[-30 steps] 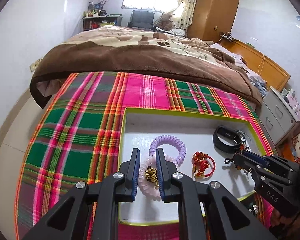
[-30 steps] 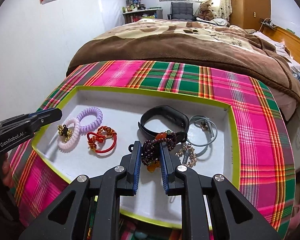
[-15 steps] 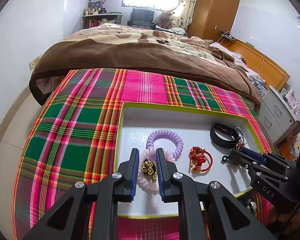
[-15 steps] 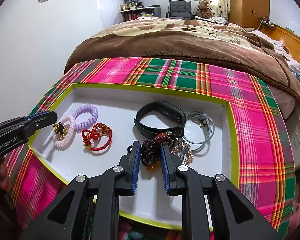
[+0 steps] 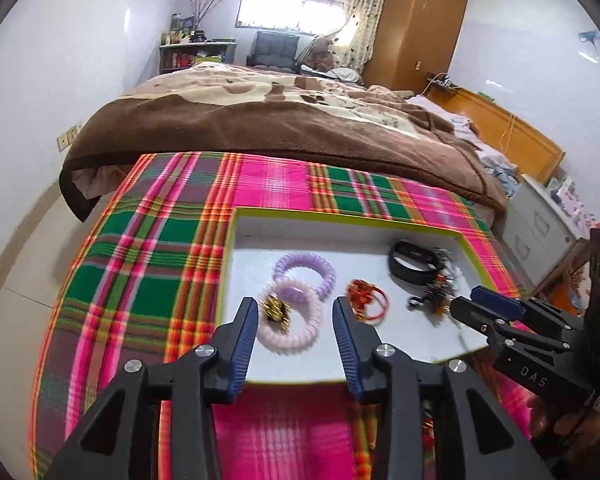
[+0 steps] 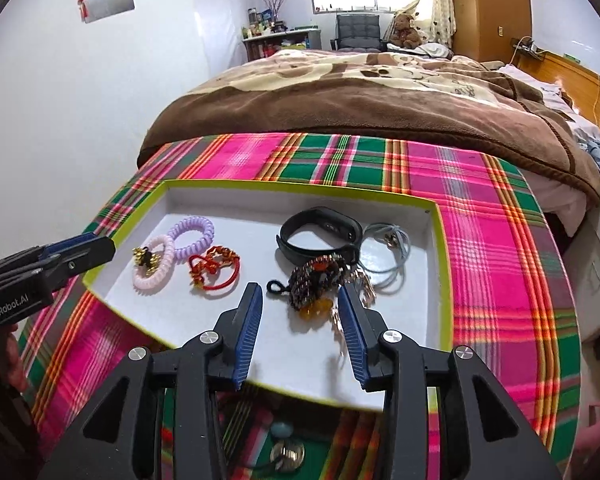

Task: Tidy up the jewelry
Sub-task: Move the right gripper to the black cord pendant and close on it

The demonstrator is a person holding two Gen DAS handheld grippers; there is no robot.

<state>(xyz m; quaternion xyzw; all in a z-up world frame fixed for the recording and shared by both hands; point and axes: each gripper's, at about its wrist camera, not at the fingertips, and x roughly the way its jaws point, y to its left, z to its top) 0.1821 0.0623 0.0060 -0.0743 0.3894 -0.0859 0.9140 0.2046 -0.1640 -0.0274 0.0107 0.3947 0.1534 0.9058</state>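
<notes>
A white tray with a lime rim (image 5: 340,219) (image 6: 300,190) lies on a plaid cloth. In it lie a pink coil band with a gold charm (image 5: 292,316) (image 6: 154,264), a purple coil band (image 5: 304,272) (image 6: 192,232), a red cord bracelet (image 5: 366,302) (image 6: 214,270), a black wristband (image 5: 414,266) (image 6: 320,232), a dark beaded bracelet (image 6: 314,280) (image 5: 436,294) and a grey cord loop (image 6: 386,252). My left gripper (image 5: 296,308) is open, just in front of the pink band. My right gripper (image 6: 300,294) is open around the beaded bracelet, empty.
The plaid cloth (image 5: 148,264) (image 6: 492,264) covers the table. A bed with a brown blanket (image 5: 268,120) (image 6: 372,100) lies behind. A grey drawer unit (image 5: 540,220) stands at the right. More jewelry lies below the tray's near edge (image 6: 286,452).
Both grippers have opened and pulled back toward the tray's near edge. The left let go of the pink band's charm; the right let go of the beaded bracelet, which now lies in the tray.
</notes>
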